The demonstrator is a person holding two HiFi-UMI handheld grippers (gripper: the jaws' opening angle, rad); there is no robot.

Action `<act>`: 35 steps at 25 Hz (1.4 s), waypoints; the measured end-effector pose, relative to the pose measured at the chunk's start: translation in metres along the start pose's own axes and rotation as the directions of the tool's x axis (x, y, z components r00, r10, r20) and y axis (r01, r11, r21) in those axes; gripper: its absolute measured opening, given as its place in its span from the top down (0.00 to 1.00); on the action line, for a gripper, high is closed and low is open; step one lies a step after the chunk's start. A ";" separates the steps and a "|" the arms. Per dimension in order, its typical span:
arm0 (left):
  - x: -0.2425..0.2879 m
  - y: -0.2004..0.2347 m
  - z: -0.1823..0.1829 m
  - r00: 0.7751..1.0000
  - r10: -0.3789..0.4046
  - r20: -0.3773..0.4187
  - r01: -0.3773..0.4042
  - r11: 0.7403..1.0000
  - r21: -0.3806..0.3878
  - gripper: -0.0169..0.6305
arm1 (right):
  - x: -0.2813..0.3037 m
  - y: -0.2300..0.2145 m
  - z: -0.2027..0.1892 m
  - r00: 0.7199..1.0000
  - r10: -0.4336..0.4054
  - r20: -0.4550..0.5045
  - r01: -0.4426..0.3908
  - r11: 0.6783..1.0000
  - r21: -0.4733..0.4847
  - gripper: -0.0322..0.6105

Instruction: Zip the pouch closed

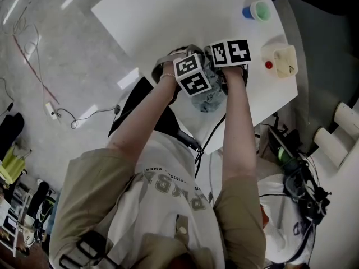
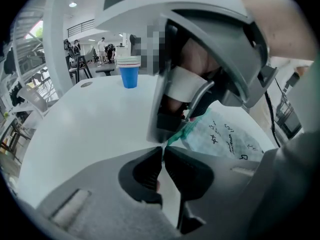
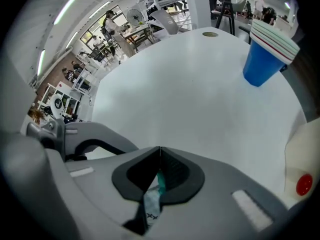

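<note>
The pale pouch [image 1: 210,101], printed with small stars and edged by a teal zip, lies on the white table [image 1: 157,15] under both grippers. In the left gripper view the pouch [image 2: 225,136] stretches to the right, and its teal edge [image 2: 176,138] runs into the tips of my left gripper [image 2: 163,151], which is shut on it. My right gripper [image 3: 159,154] is shut on the teal zip part [image 3: 161,182], with pouch fabric [image 3: 150,209] hanging below it. Both marker cubes [image 1: 193,74] [image 1: 230,52] hide the jaws in the head view. The right gripper's body [image 2: 210,49] looms close in front of the left.
A stack of cups, blue at the bottom [image 1: 257,10] [image 2: 129,74] [image 3: 267,54], stands at the table's far side. A cream box with a red button [image 1: 280,60] [image 3: 304,181] sits to the right. The table's near edge [image 1: 247,128] is close, with cables and gear [image 1: 297,172] below.
</note>
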State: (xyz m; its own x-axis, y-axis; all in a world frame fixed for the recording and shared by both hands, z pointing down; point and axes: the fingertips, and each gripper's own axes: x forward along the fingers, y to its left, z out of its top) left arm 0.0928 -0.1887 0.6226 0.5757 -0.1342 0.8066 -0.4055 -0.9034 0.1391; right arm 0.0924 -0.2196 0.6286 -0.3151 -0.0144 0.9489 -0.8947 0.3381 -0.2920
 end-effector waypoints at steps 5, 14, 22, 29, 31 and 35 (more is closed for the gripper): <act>0.000 0.001 0.000 1.000 -0.006 -0.005 0.006 1.000 -0.004 0.92 | -0.003 -0.008 -0.004 1.000 -0.008 -0.010 0.008 1.000 0.016 0.95; 0.000 0.000 -0.001 1.000 -0.004 -0.014 0.004 1.000 -0.002 0.92 | -0.006 -0.016 -0.010 1.000 -0.006 0.003 0.006 0.999 0.043 0.95; -0.001 0.001 0.000 1.000 -0.003 -0.022 0.003 1.000 0.001 0.92 | -0.009 -0.019 -0.013 1.000 -0.008 0.004 0.008 0.999 0.050 0.94; -0.001 0.000 -0.001 0.999 -0.002 -0.032 0.002 1.000 0.007 0.92 | -0.012 -0.025 -0.019 1.000 -0.005 0.017 0.004 0.998 0.068 0.95; -0.001 0.000 -0.001 0.999 -0.001 -0.035 0.002 1.000 0.009 0.92 | -0.013 -0.027 -0.021 1.000 -0.005 0.019 0.004 0.997 0.073 0.94; -0.001 0.000 0.000 0.999 0.000 -0.041 0.001 1.000 0.013 0.92 | -0.016 -0.034 -0.027 1.000 -0.011 0.016 0.010 0.997 0.080 0.95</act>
State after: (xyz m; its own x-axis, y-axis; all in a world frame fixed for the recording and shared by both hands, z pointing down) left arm 0.0923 -0.1881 0.6217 0.5465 -0.1175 0.8292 -0.3956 -0.9089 0.1320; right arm 0.1360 -0.2057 0.6263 -0.3102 -0.0333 0.9501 -0.9201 0.2621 -0.2912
